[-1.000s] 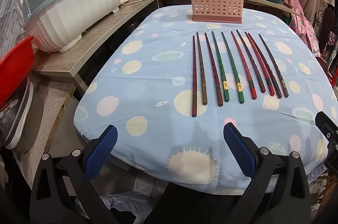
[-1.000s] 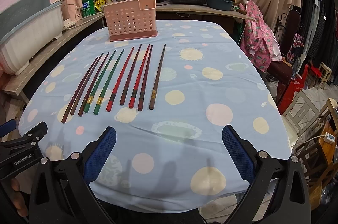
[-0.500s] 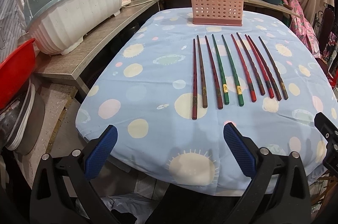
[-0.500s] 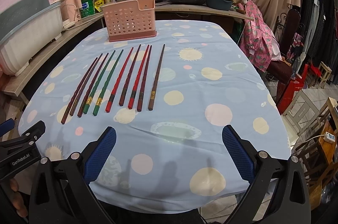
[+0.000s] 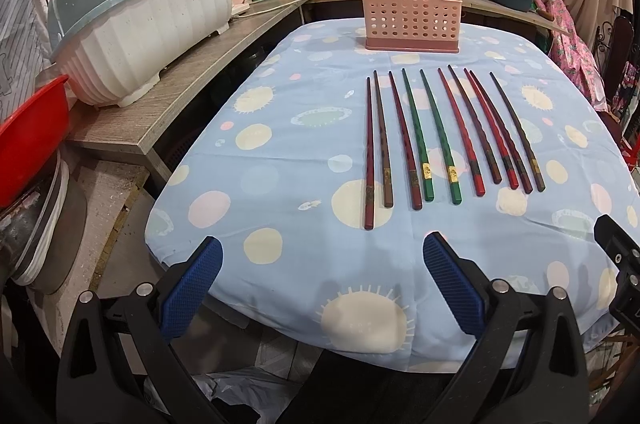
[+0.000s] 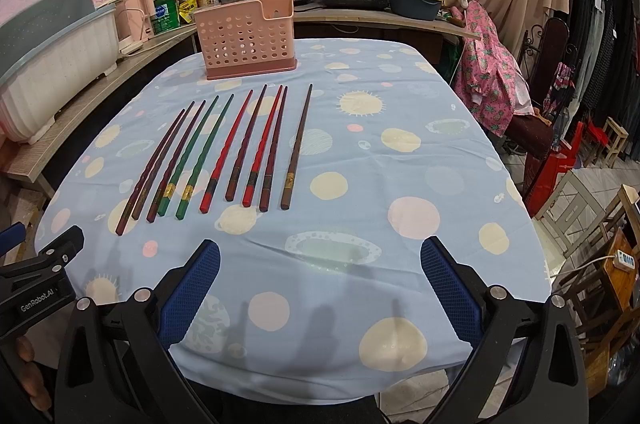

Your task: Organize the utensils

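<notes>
Your fingers are spread wide apart on both sides, blue pads (image 5: 192, 282) bare and gripping nothing. Your left gripper (image 5: 322, 280) hangs at the near edge of the table (image 5: 280, 152), just short of the blue spotted cloth; your right gripper (image 6: 320, 282) sits at the same edge further right (its black tip shows at the right rim of the left view).

Ten chopsticks (image 5: 448, 134) lie side by side on the cloth ahead of you, thick ends toward you, tips pointing at the pink basket (image 5: 412, 18). Two are green (image 6: 192, 152); the rest are red, dark red or brown. The basket stands upright at the far end, apart from the tips. A white dish rack (image 5: 140, 36) sits on the counter to your left.
</notes>
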A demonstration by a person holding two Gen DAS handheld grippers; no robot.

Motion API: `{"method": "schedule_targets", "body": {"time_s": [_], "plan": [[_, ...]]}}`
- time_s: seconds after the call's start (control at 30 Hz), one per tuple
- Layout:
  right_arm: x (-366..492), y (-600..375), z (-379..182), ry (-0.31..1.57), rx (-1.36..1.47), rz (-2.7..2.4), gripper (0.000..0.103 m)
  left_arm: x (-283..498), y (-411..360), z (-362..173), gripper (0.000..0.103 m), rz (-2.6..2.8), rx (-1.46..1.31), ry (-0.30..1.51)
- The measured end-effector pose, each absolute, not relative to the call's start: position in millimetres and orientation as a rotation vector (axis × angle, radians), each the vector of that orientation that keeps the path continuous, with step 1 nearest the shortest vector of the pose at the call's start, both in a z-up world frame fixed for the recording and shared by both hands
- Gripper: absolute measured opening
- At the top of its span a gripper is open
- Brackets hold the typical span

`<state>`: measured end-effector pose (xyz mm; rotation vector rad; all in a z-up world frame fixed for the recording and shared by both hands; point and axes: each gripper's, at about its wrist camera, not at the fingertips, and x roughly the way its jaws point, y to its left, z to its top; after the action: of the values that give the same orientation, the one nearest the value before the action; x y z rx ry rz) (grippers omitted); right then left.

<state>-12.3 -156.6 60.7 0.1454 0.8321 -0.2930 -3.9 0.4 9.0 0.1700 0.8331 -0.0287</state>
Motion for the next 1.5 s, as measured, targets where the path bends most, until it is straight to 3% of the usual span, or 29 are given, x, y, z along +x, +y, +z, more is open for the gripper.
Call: {"method": "schedule_targets", "body": {"time_s": [0.67,1.3,1.5], "plan": [[-5.7,-162.2,57.6,0.844,0.151,-0.298,0.096,4.1,4.4,7.9,0.096,-0.016,0.151,0.846],[63.6,-190.7,28.7,0.858,0.170,-0.308,0.096,64.7,12.5,-42.0,0.096,-0.034,0.107,0.926],[83.7,-192.0,19.5,0.875,0.182,-0.293,0.089,76.2,13.1,-54.0,0.096,-0.018,0.117,0.950]]}}
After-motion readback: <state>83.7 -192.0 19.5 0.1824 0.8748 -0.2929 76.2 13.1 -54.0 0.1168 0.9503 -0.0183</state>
